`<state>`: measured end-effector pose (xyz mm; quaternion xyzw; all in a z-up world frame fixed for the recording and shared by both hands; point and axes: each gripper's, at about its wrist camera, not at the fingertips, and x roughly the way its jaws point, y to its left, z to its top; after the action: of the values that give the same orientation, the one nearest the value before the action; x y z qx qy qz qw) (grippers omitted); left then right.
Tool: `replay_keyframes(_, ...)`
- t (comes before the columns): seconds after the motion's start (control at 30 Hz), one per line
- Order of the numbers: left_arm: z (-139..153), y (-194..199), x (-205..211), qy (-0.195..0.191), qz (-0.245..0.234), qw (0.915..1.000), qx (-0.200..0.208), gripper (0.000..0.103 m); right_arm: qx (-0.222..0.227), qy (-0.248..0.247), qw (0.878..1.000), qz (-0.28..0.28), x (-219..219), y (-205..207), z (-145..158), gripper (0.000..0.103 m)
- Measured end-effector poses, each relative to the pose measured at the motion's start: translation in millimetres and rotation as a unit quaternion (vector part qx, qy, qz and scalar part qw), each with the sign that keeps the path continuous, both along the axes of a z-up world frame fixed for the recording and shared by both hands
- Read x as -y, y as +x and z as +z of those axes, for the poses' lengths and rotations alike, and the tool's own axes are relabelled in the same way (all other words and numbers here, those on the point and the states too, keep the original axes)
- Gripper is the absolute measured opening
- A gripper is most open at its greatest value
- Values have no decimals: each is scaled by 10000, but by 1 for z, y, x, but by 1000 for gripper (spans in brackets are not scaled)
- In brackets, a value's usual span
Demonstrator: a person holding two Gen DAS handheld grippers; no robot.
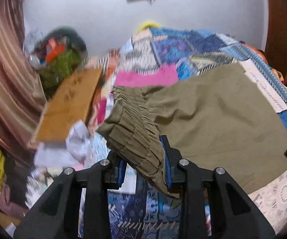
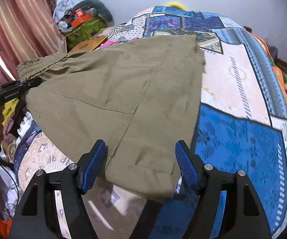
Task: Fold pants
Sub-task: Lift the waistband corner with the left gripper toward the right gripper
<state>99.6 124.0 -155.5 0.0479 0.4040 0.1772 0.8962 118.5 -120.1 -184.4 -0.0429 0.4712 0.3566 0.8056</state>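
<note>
Olive-green pants (image 2: 111,91) lie folded on a blue patchwork bedspread (image 2: 239,135). In the left wrist view my left gripper (image 1: 145,169) is shut on the elastic waistband of the pants (image 1: 135,131), which bunches between the blue pads (image 1: 168,165). The left gripper also shows in the right wrist view (image 2: 24,85) at the waistband's left end. My right gripper (image 2: 140,165) is open, its blue pads (image 2: 187,167) either side of the near edge of the pants, not touching the cloth.
A cardboard box (image 1: 69,105) and crumpled white paper (image 1: 77,141) sit left of the bed. A pink cloth (image 1: 147,77) lies beyond the pants. Pink curtains (image 2: 20,23) and a cluttered green box (image 2: 85,29) stand at the left. A white wall is behind.
</note>
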Motion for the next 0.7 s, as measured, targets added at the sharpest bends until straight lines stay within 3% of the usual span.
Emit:
replay_keyframes(0.13,38,10,34,121,-547,9971,518,30,-35,67,9999,-129,3,-4,-4,69)
replay_keyframes(0.3,67,31,78,-123,-1296,9886,762,29,-134,181,9995,-215,5,-3,-3,69)
replay_keyframes(0.43,75,53,111,-563,-1883,9782,668,28,-75,320,9987,-401,16,-4,5,69)
replay_keyframes(0.7,53,85,151,-1385,-2267,9640,144,28,67,78,9967,-811,49,-9,2,69)
